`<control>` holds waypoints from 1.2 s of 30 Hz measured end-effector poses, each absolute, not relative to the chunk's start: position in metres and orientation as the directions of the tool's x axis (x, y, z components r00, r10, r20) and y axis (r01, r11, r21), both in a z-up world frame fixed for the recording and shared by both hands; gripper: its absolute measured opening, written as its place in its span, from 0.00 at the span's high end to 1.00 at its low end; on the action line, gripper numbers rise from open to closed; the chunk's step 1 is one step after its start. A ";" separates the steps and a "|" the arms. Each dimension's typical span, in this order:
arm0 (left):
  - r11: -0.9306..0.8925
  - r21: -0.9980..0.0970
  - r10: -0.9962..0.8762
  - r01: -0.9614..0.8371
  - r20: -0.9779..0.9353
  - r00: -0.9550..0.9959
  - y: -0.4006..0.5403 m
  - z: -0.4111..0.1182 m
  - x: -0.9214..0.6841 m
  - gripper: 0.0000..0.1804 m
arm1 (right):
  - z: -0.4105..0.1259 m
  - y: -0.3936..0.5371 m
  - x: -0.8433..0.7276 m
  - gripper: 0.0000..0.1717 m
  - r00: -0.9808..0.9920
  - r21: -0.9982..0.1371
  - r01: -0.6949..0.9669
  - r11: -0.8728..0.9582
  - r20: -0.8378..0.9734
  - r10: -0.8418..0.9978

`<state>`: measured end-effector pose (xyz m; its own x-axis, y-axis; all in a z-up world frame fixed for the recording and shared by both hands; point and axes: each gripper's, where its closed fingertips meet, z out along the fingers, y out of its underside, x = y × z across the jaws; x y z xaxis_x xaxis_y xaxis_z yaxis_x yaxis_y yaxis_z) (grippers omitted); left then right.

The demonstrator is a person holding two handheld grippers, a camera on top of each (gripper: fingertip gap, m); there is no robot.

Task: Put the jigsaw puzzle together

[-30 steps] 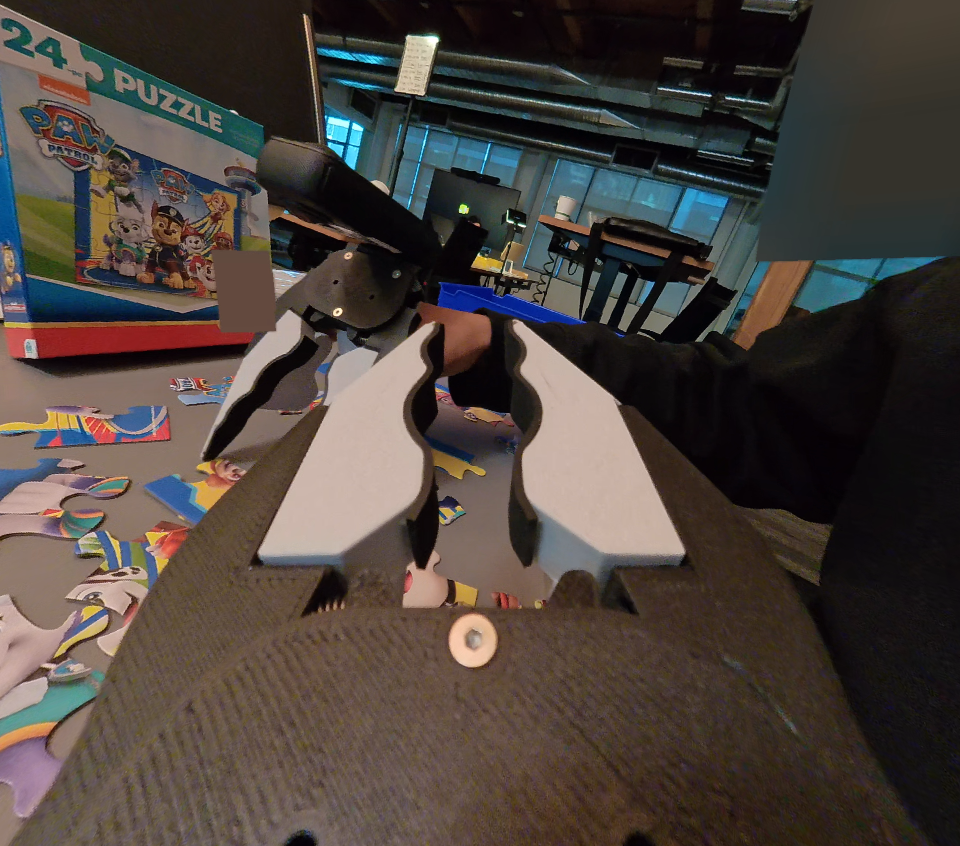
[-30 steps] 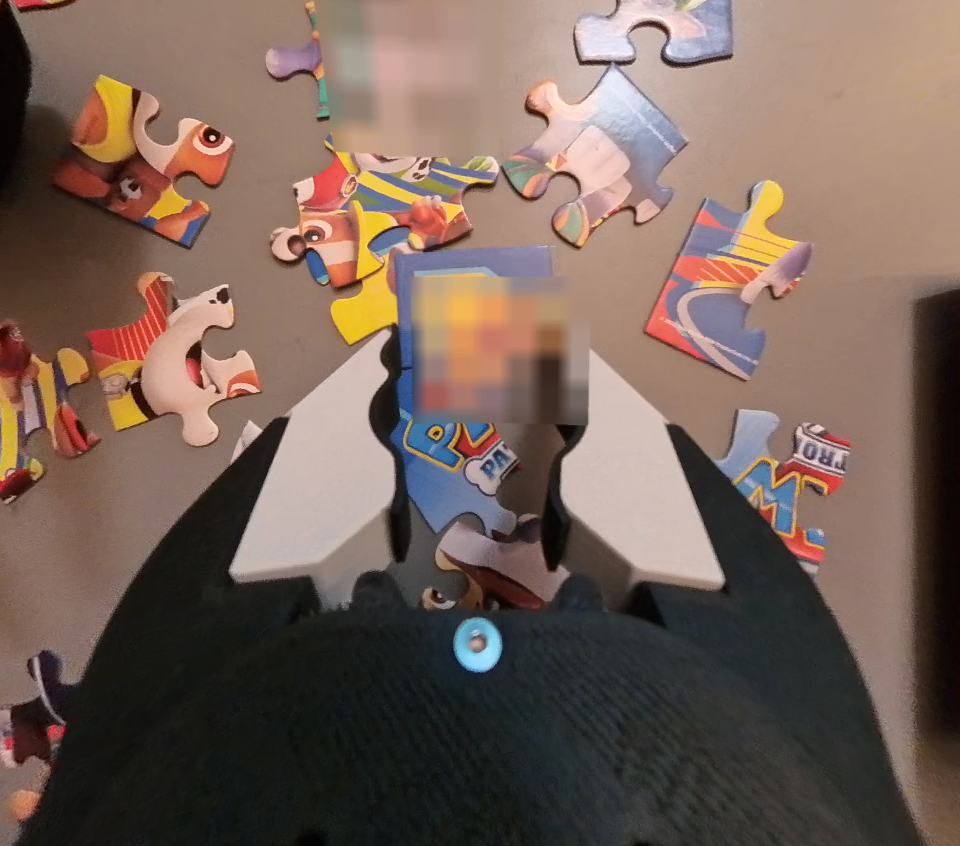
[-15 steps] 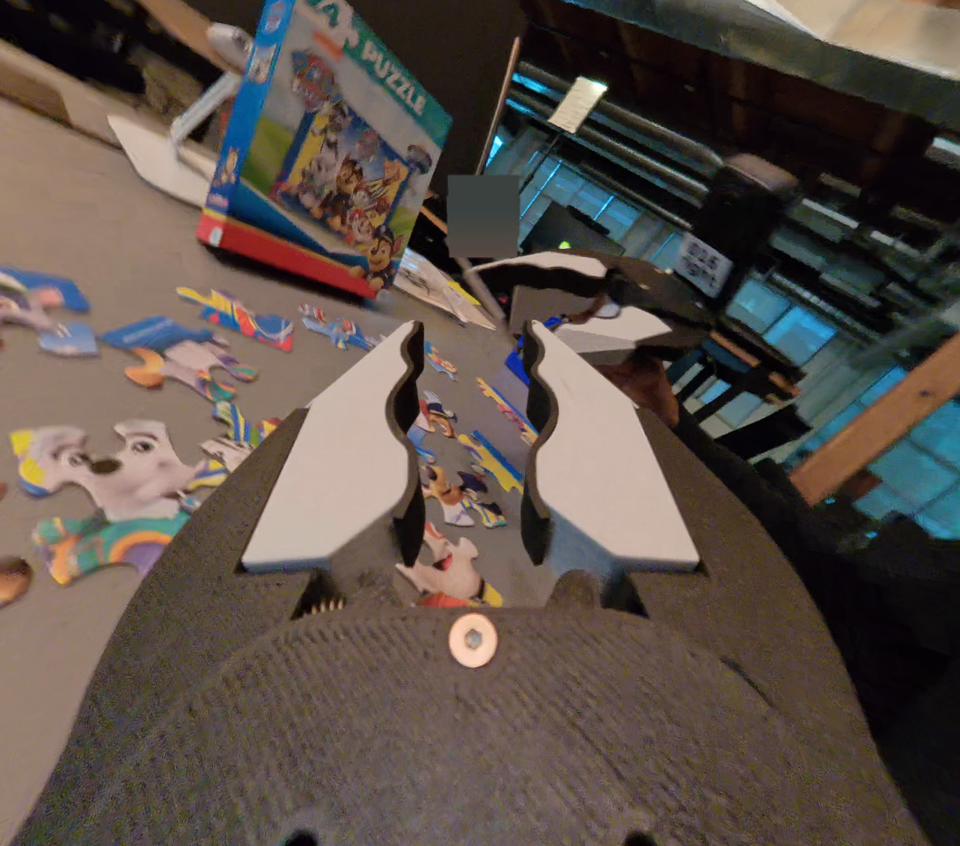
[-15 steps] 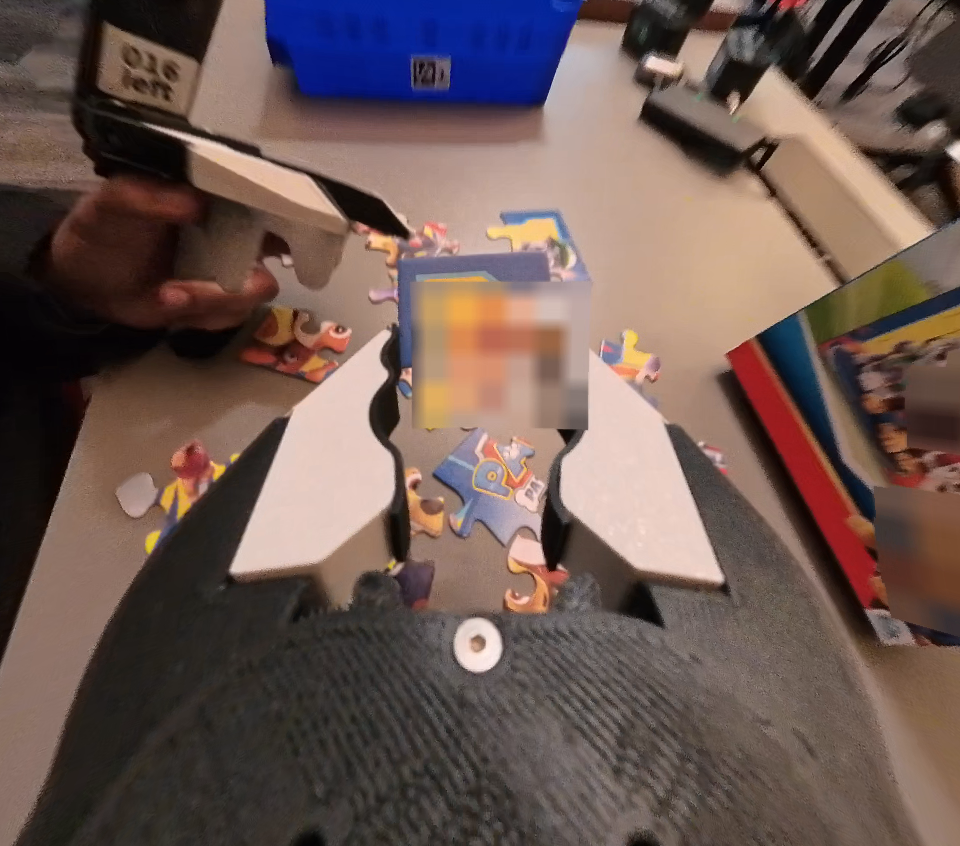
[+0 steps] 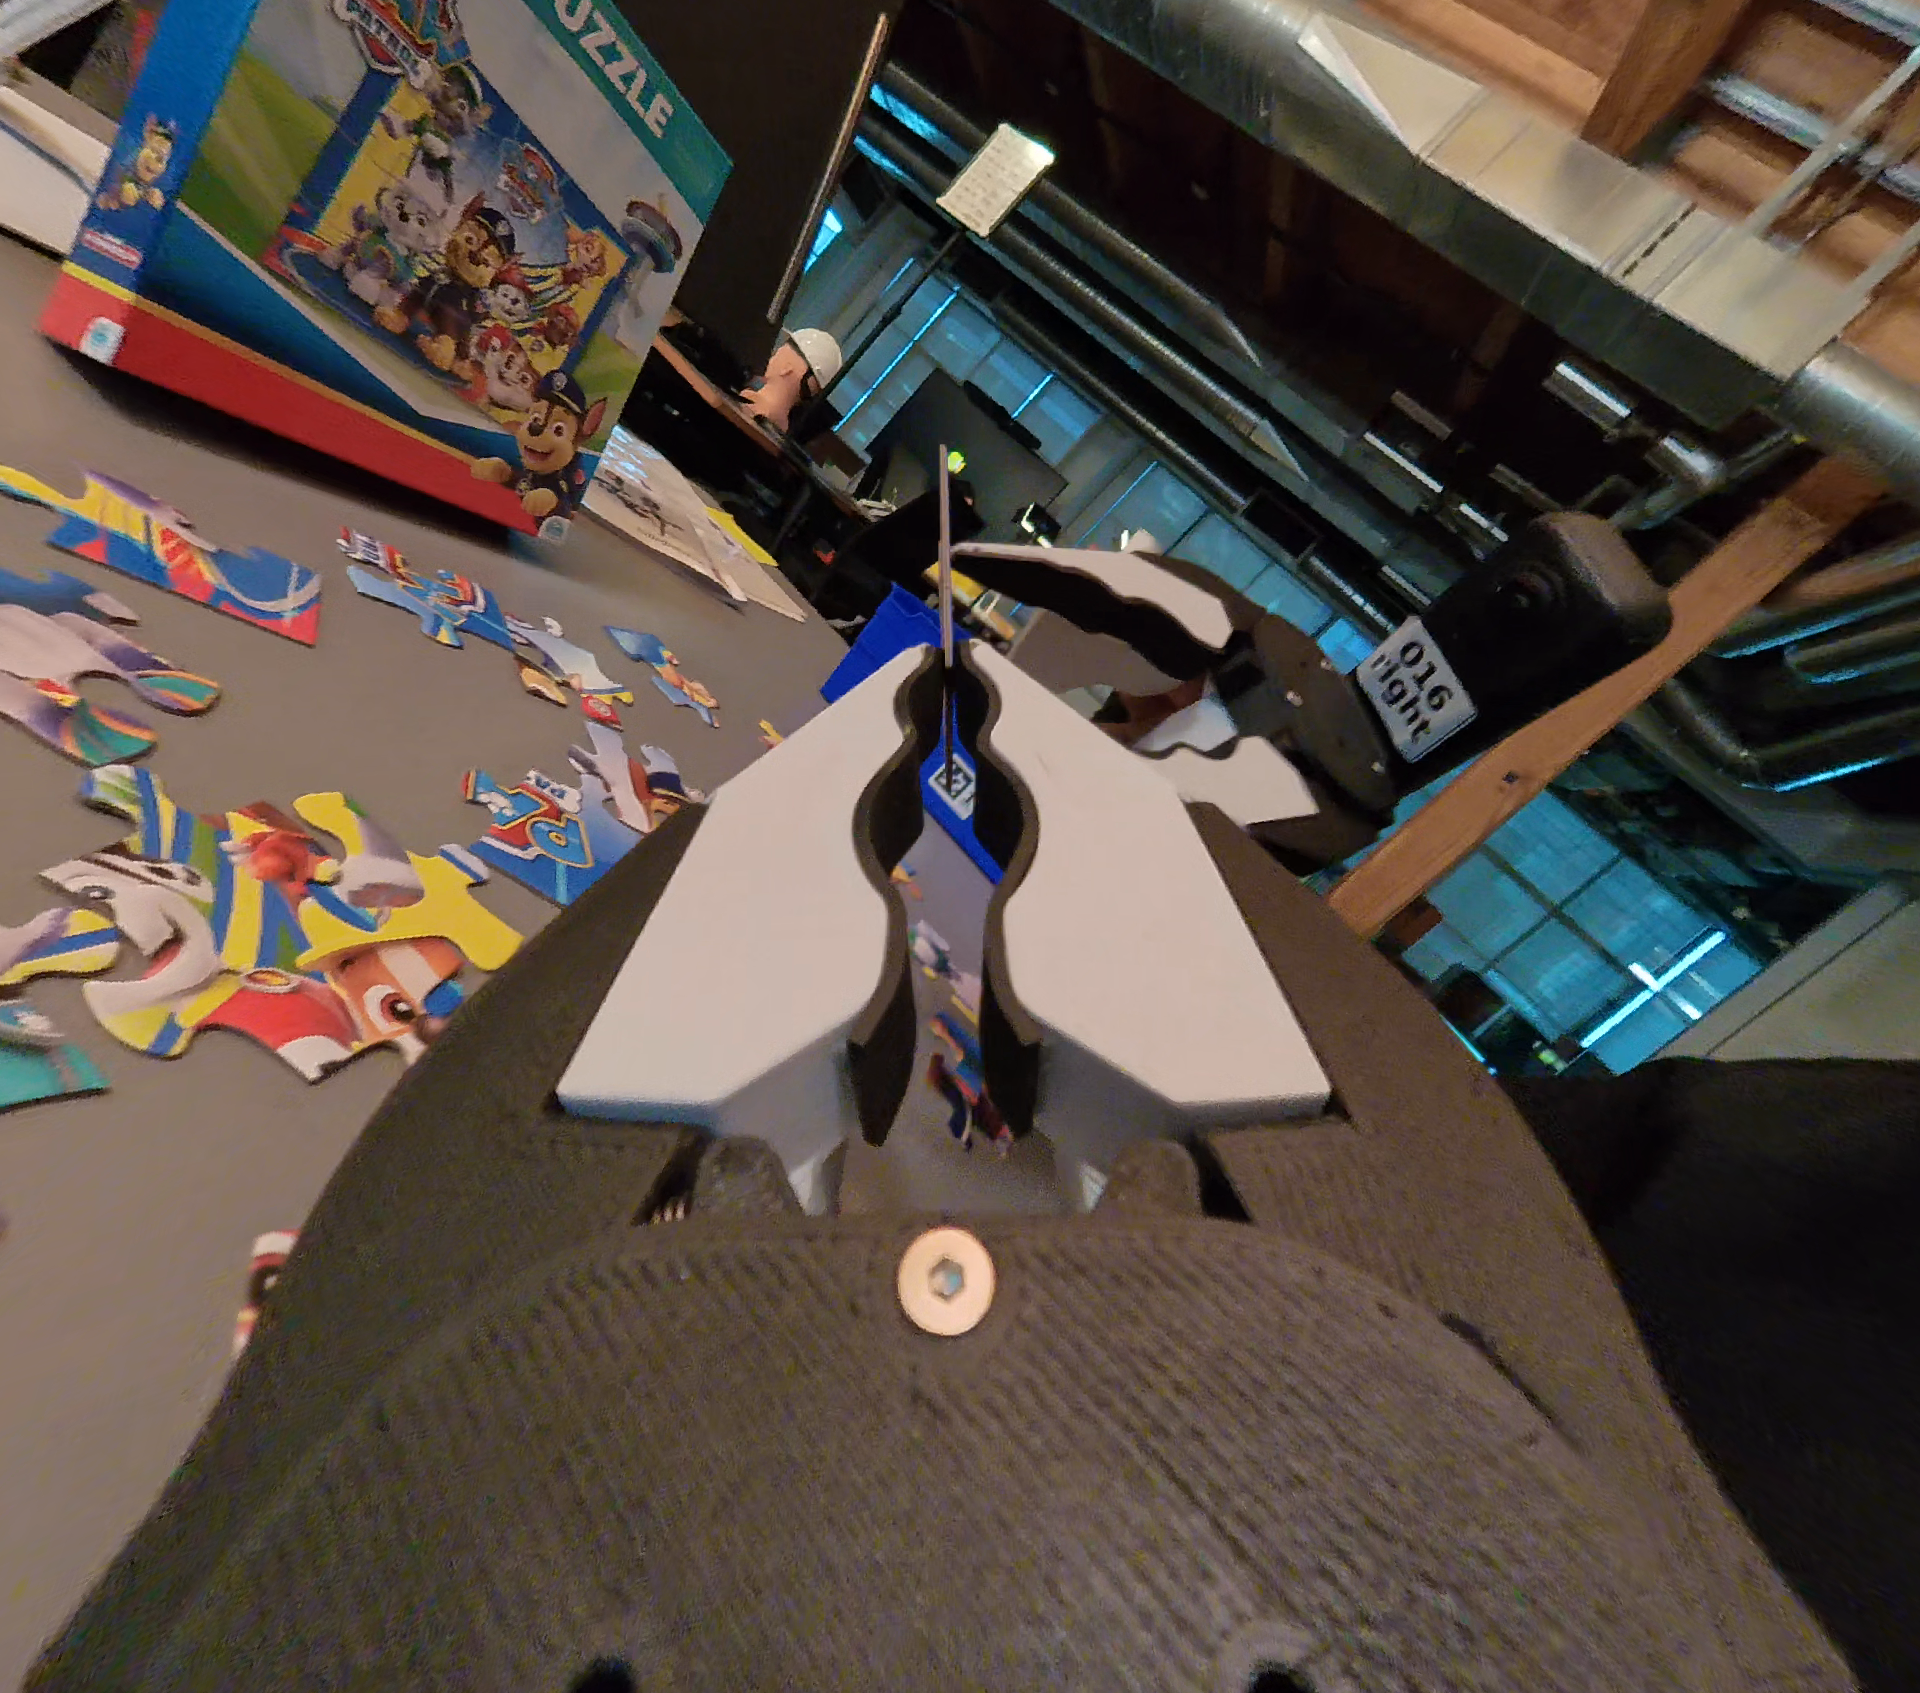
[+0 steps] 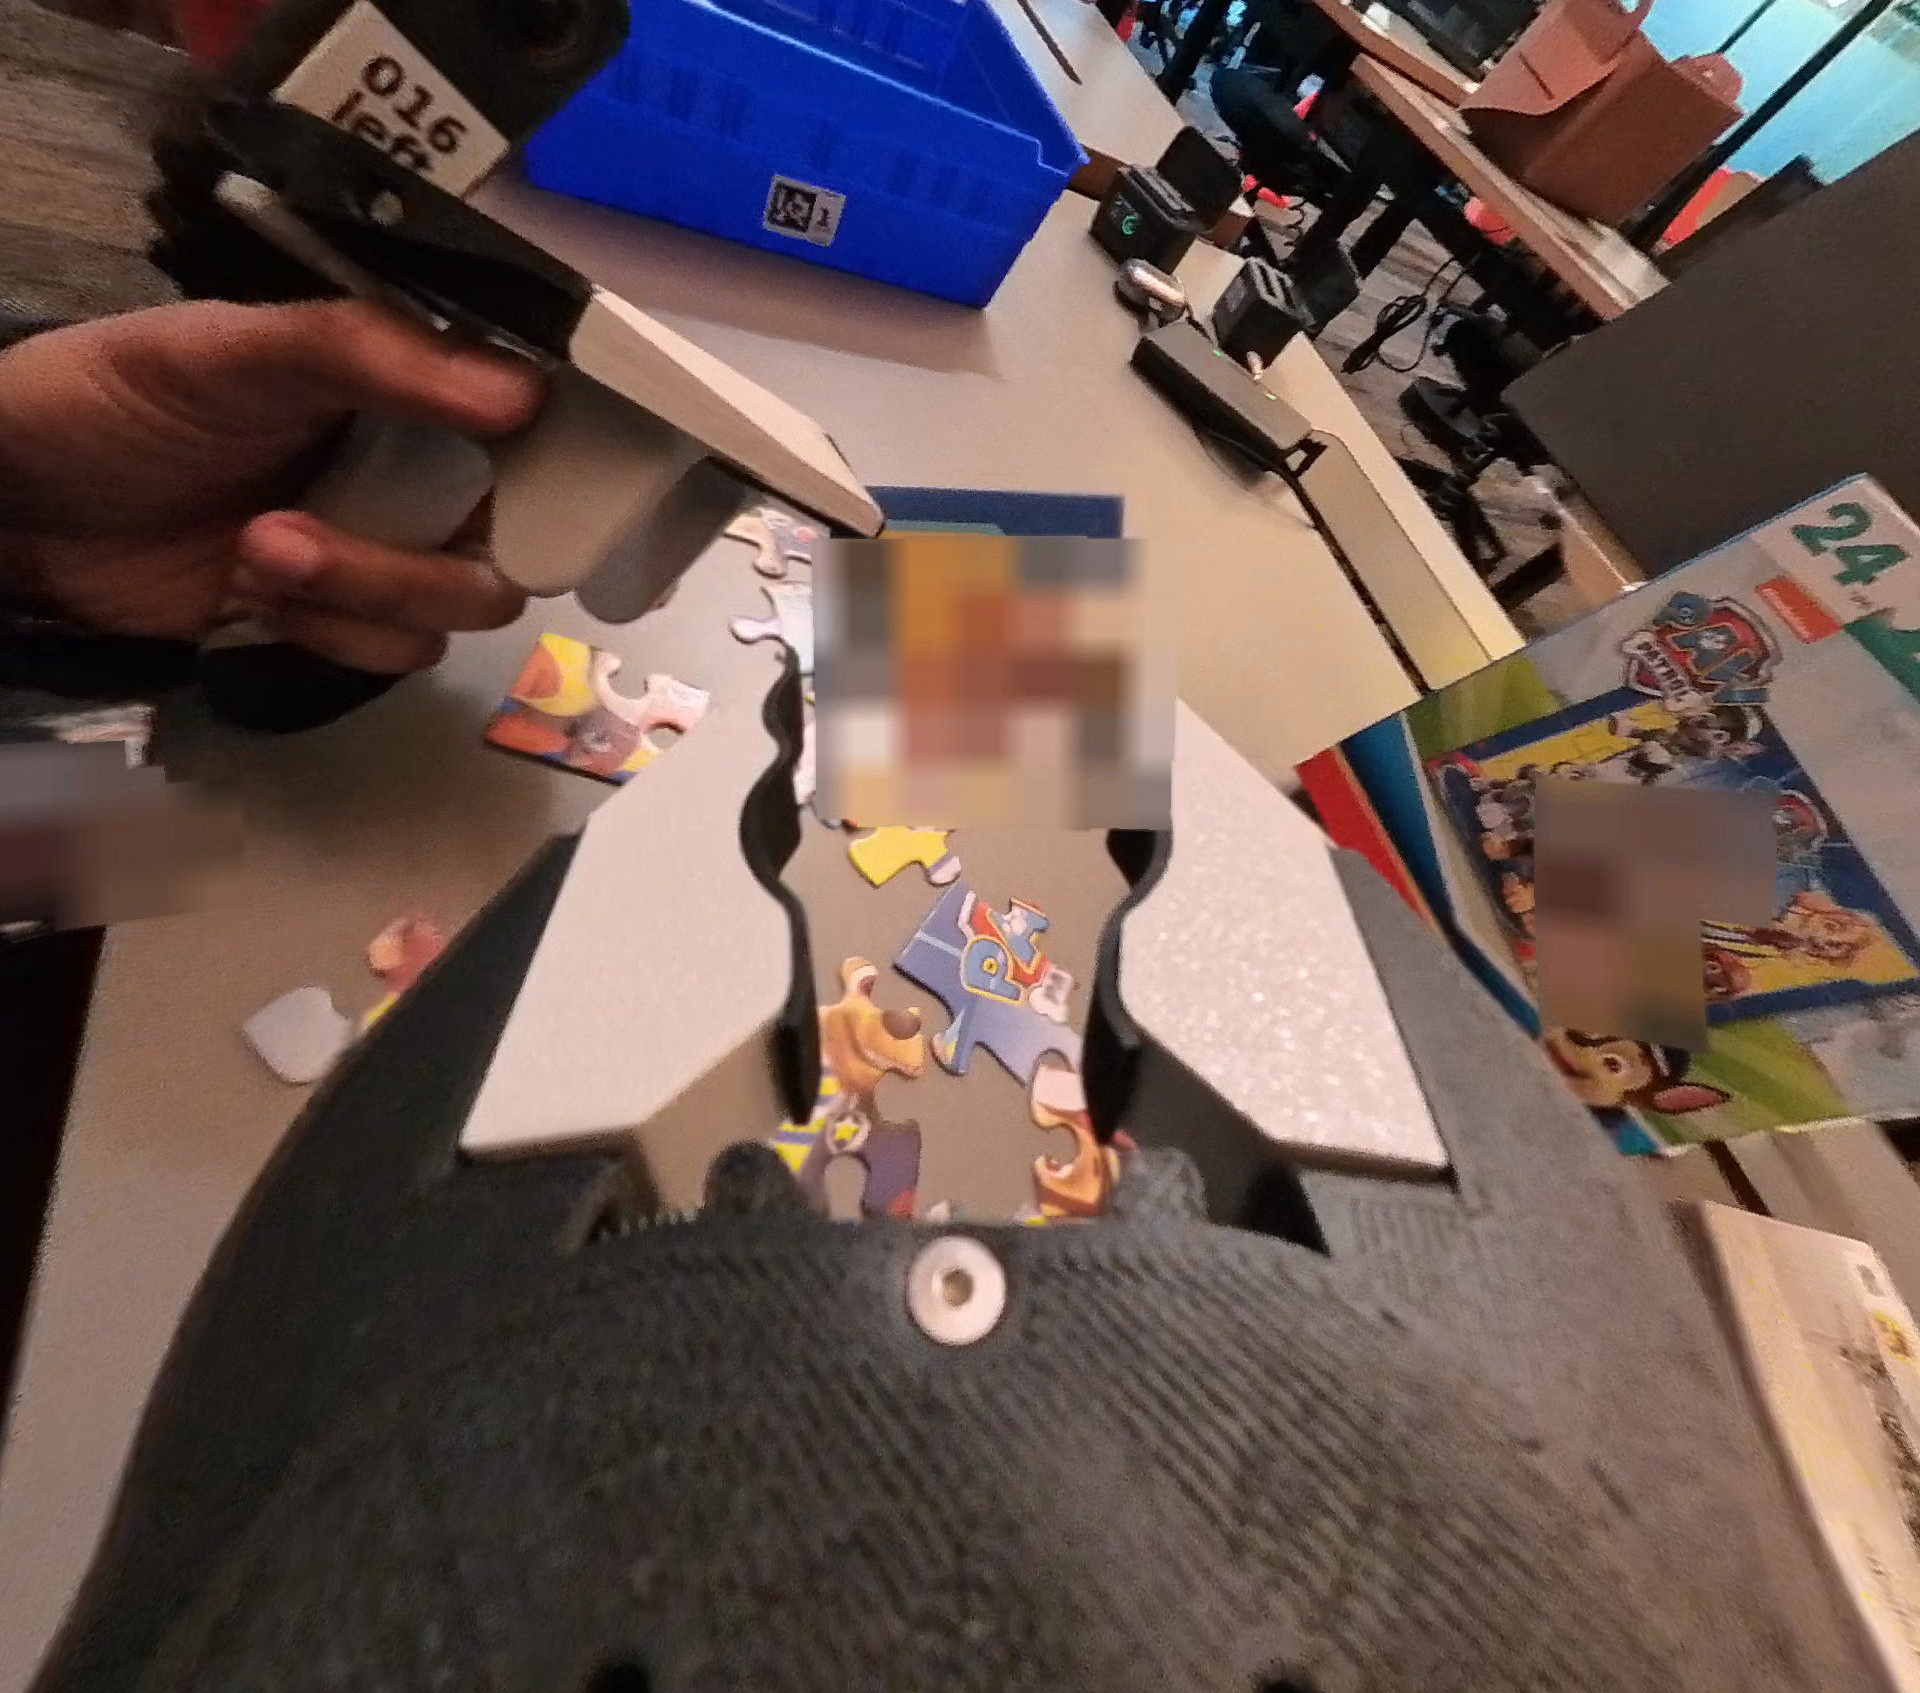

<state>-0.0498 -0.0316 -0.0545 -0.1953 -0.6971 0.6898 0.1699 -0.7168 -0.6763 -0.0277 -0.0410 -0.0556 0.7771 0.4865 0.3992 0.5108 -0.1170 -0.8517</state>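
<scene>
Both claws hang above the grey bench (image 5: 436,687), meeting on one puzzle piece (image 6: 1039,513). The left claw (image 5: 948,656) is clenched on that piece's thin edge. The right claw (image 6: 961,708) grips the same piece across its width, blue border showing ahead of the tips. Loose puzzle pieces (image 5: 260,916) lie below and left of the left claw, the puzzle box (image 5: 395,137) farther off beyond them. A blue bin (image 6: 790,85) sits beyond the right claw.
</scene>
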 end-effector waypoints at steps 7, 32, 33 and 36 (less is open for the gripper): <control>-0.465 -0.878 -0.852 -0.112 0.478 -0.213 -0.057 -0.057 -0.050 1.00 | -0.013 -0.062 -0.028 0.66 0.784 -0.938 0.269 -0.220 0.081 0.615; -0.175 -0.952 -0.961 -0.253 0.220 -0.165 -0.082 -0.072 0.043 0.84 | -0.108 -0.049 0.248 1.00 0.937 -0.859 -0.341 -0.382 -0.276 -0.216; -0.146 -0.948 -0.964 -0.284 0.201 -0.173 -0.081 -0.076 0.061 0.83 | -0.117 -0.044 0.257 1.00 0.907 -0.834 -0.414 -0.365 -0.344 -0.242; -0.050 -0.932 -0.982 -0.360 0.111 -0.152 -0.061 -0.091 0.116 0.84 | -0.133 -0.036 0.266 1.00 0.814 -0.747 -0.580 -0.324 -0.530 -0.236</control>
